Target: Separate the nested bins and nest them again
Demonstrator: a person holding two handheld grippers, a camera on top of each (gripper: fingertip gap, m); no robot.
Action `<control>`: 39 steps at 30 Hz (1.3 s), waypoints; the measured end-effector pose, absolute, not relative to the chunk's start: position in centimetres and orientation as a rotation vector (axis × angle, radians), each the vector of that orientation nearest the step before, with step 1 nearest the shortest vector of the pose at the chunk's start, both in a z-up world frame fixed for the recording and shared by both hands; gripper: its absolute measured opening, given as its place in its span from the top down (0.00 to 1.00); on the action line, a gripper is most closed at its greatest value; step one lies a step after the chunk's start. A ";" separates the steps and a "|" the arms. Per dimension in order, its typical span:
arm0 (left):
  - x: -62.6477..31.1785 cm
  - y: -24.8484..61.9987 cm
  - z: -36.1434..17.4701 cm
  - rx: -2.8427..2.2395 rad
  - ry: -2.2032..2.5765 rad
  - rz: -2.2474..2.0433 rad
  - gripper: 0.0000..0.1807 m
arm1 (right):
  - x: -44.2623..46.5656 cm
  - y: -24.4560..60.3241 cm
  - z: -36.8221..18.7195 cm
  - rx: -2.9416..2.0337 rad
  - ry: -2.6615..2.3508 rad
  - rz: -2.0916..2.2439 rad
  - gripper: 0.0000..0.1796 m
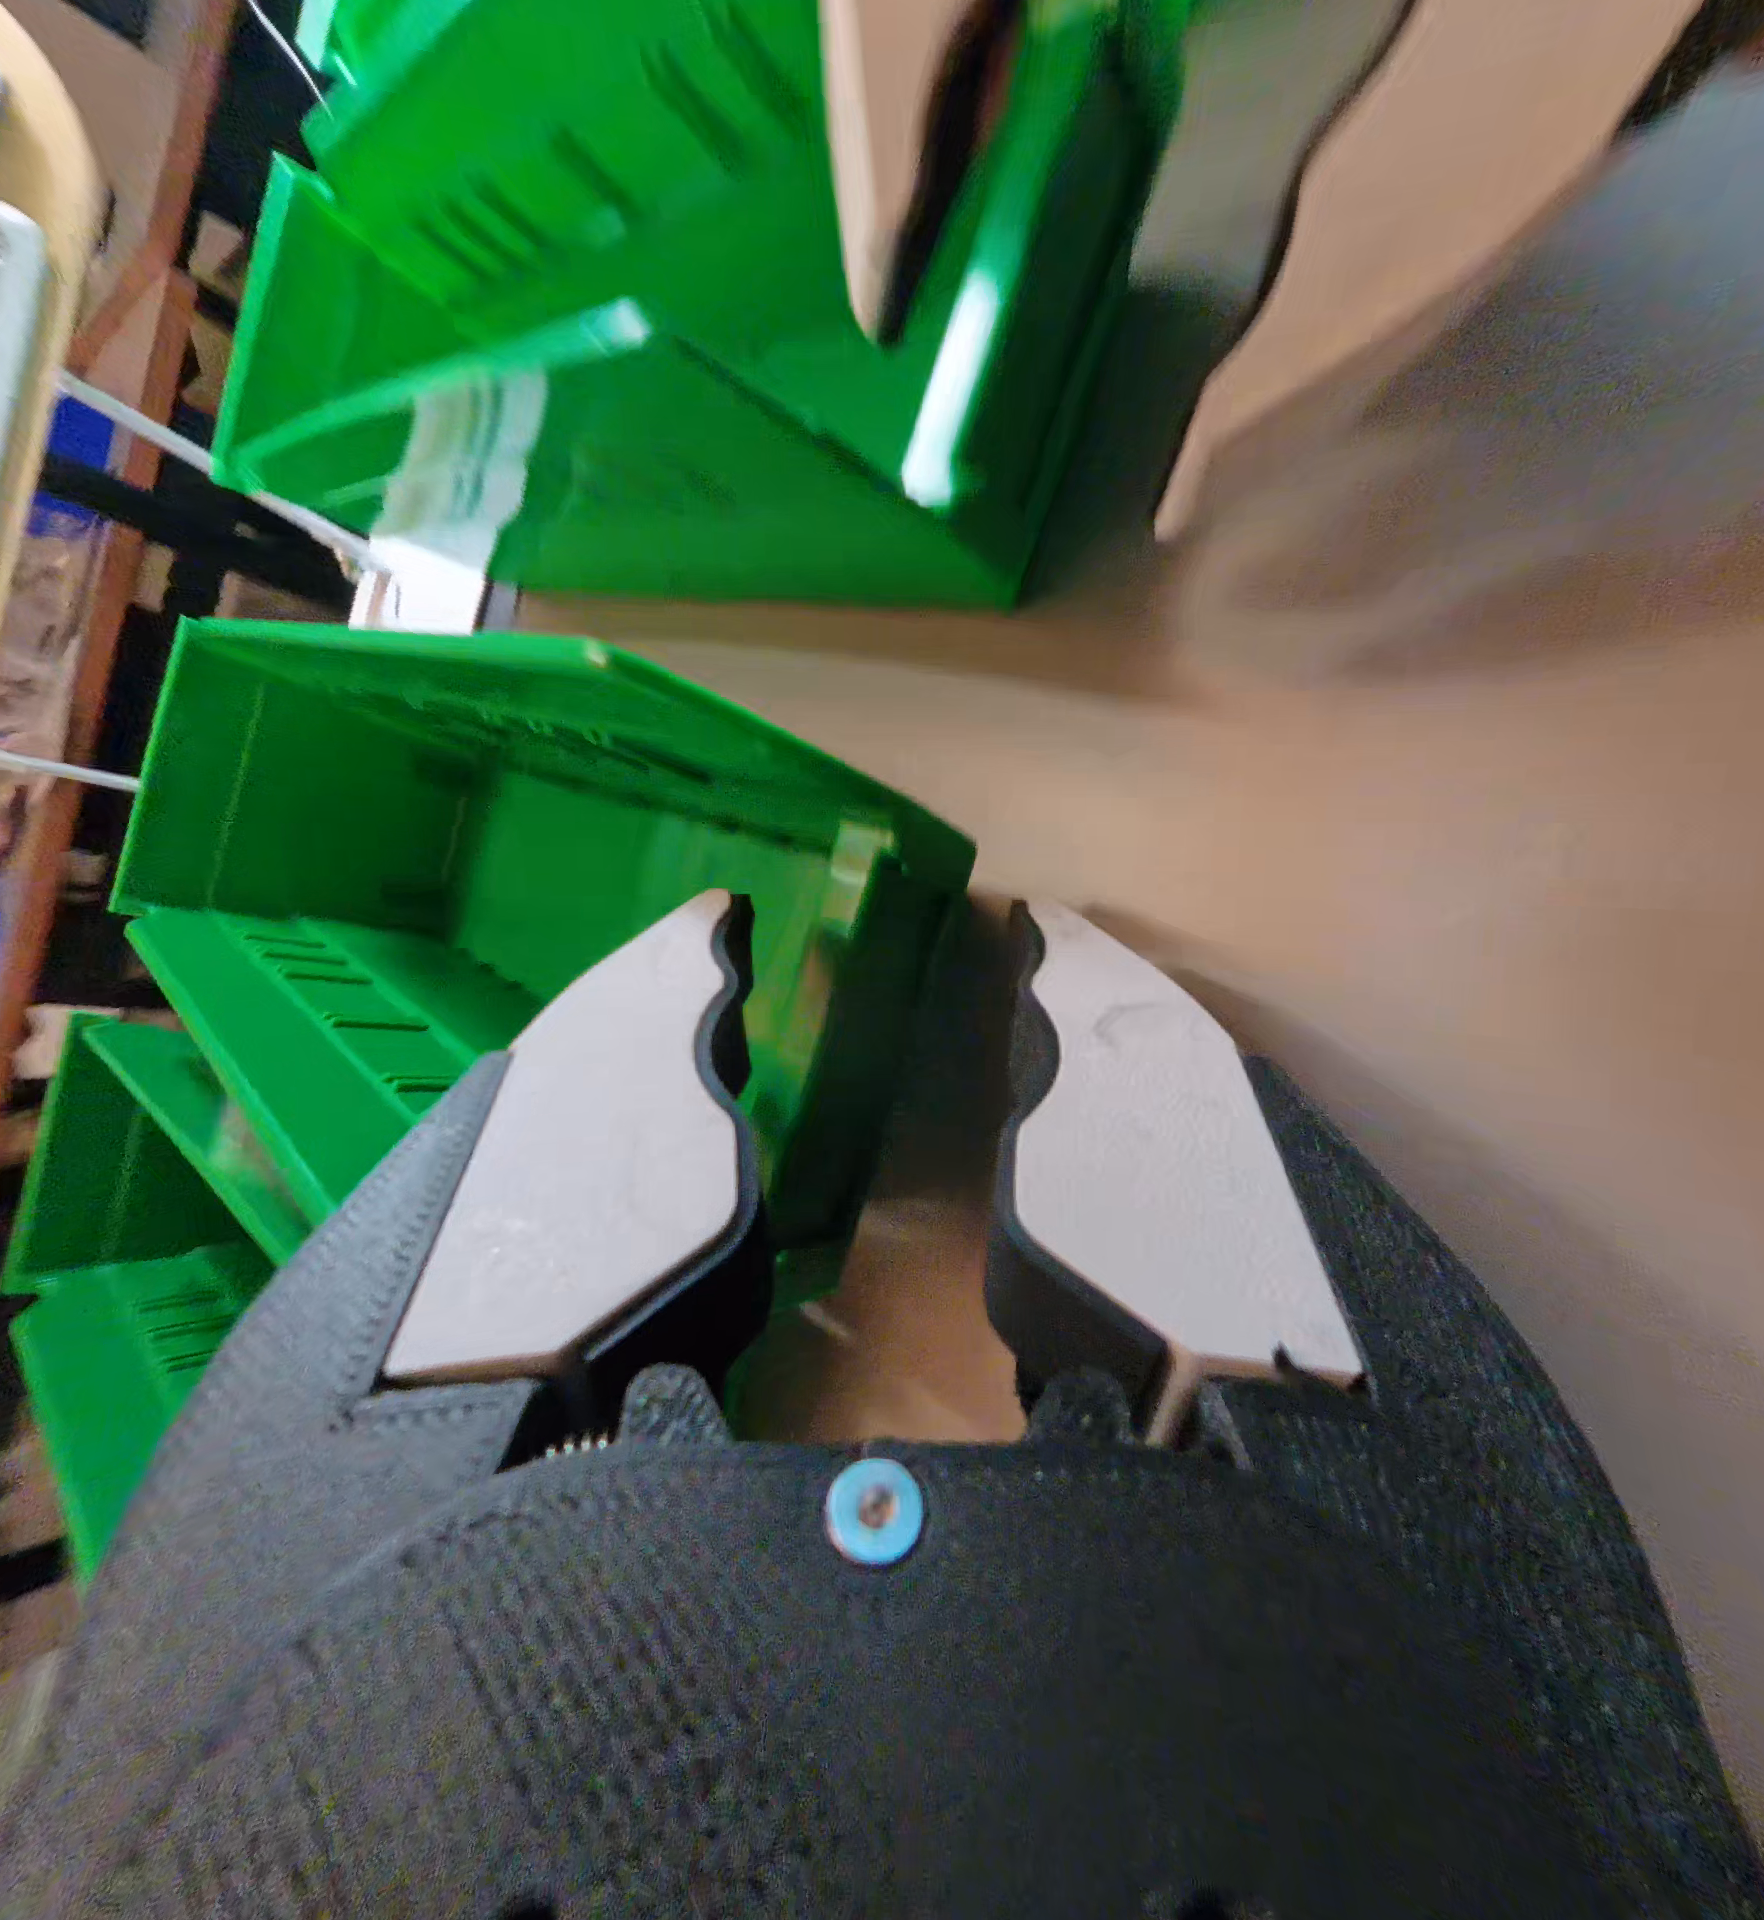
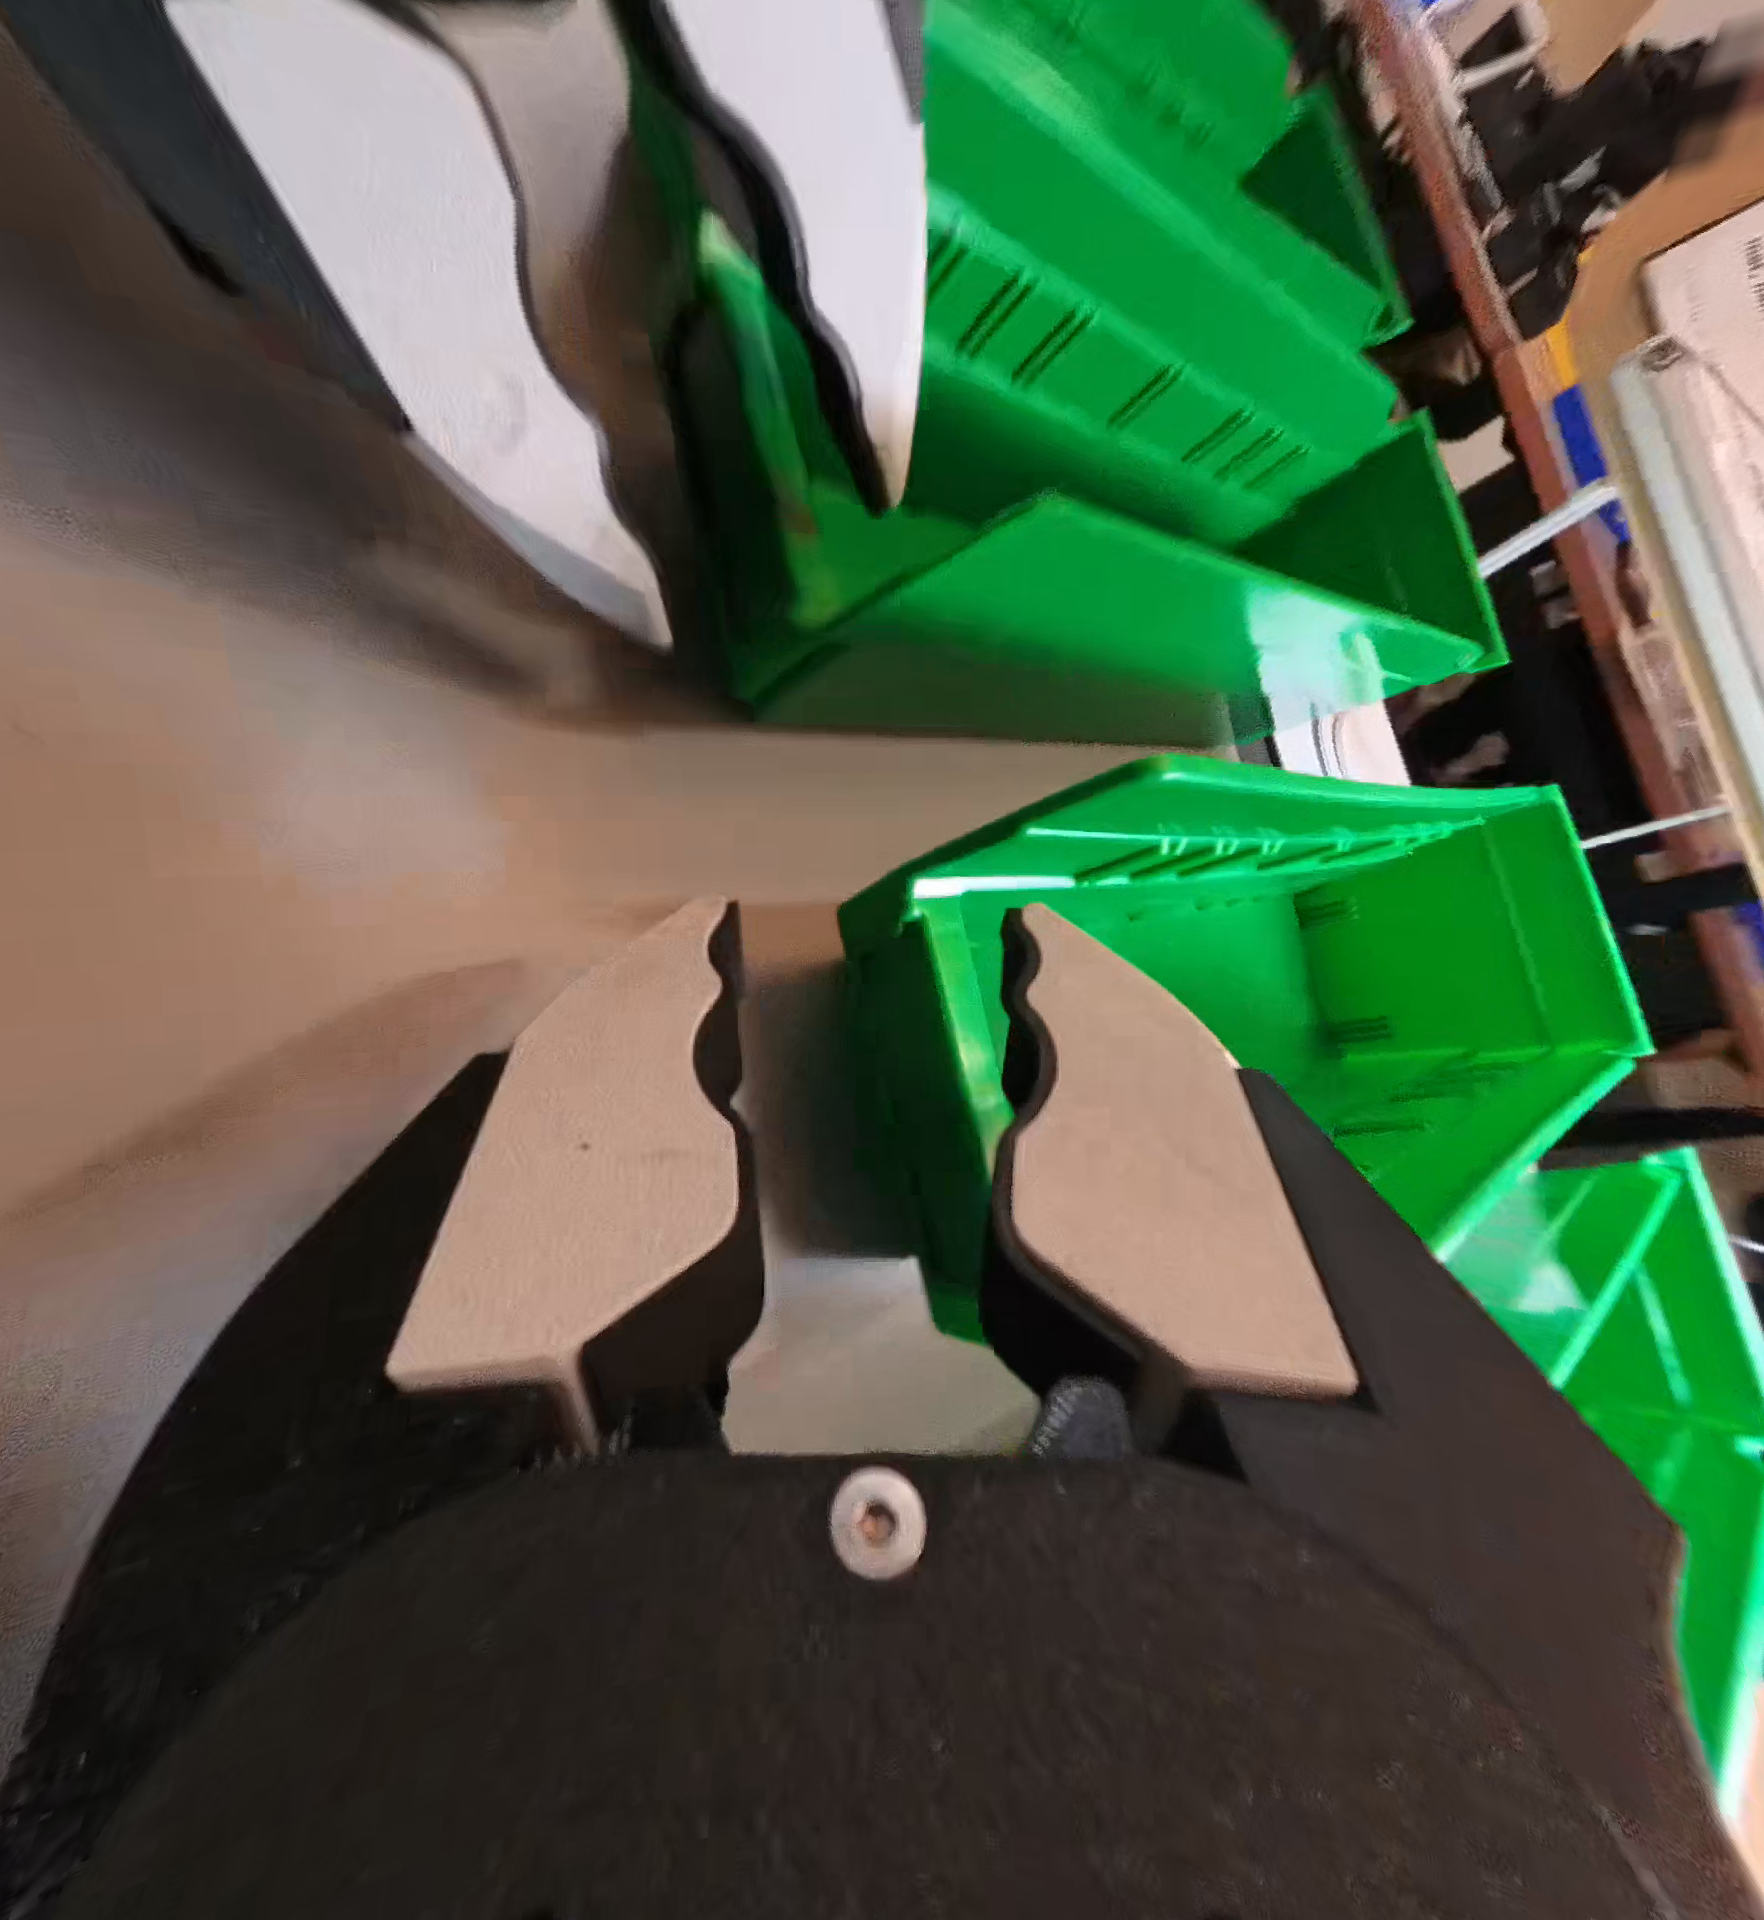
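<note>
Both wrist cams are pretty blurry right now, so bear with me. My left gripper [image 1: 873, 914] has its jaws parted, straddling the front wall of a green bin [image 1: 504, 831]: the left finger sits inside the bin, the right one outside over the brown tabletop [image 1: 1377, 831]. The gap between the pads is much wider than that wall, so it isn't clamped on it, as far as I can see. Nearer on the left, more green bins [image 1: 265, 1039] sit stacked into each other with slotted side walls.

On the right wrist cam it's the mirror image. The right gripper [image 2: 867, 914] is also spread apart around the front wall of another green bin [image 2: 1377, 935], right finger inside, left finger outside, again with plenty of gap. Behind it on the near right is a green stack [image 2: 1636, 1351] too.

Farther off in each view I can see the other gripper and its bins. So the 2 bin groups sit apart on the table with a bare strip of tabletop between them.

As for labels: no brand marks on the bins that I can make out. There's a white sheet with printed text [image 2: 1751, 312] at the far right of the right cam, beside a brown shelf frame [image 2: 1543, 416].
</note>
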State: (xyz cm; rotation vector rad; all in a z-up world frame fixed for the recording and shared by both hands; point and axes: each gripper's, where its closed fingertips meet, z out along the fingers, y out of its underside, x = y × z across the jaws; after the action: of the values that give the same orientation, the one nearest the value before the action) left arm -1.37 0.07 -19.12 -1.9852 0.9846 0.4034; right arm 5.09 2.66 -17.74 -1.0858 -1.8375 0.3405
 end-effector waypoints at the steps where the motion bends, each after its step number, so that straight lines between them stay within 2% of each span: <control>1: -0.7 -0.5 -17.6 -1.947 0.938 0.322 0.72 | 5.6 2.0 -16.5 -1.103 -1.792 0.426 0.73; 6: -1.7 -4.0 -9.9 -1.746 0.602 0.019 0.69 | 10.5 2.1 -10.8 -1.231 -1.451 0.722 0.69; 9: -5.2 -6.6 -7.9 -1.696 0.391 -0.060 0.67 | 14.8 4.0 -9.7 -1.337 -1.225 0.729 0.66; 19: -15.0 -14.7 -13.1 -1.844 0.038 0.066 0.58 | 25.9 6.4 -13.8 -1.622 -0.854 0.521 0.52; 24: -16.0 -15.4 -15.2 -1.853 0.009 0.119 0.58 | 26.5 6.8 -15.0 -1.652 -0.808 0.530 0.51; 34: -15.6 -15.1 -15.5 -1.876 0.036 0.116 0.57 | 27.1 6.8 -14.5 -1.611 -0.757 0.555 0.52; 39: -15.7 -15.1 -15.6 -1.878 0.034 0.118 0.58 | 25.3 6.3 -14.7 -1.580 -0.910 0.536 0.54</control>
State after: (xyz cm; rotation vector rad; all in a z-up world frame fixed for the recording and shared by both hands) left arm -15.68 -15.06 -15.59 -1.8779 0.0342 0.1176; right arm 25.28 6.30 -14.73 -1.5803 -0.9102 0.5357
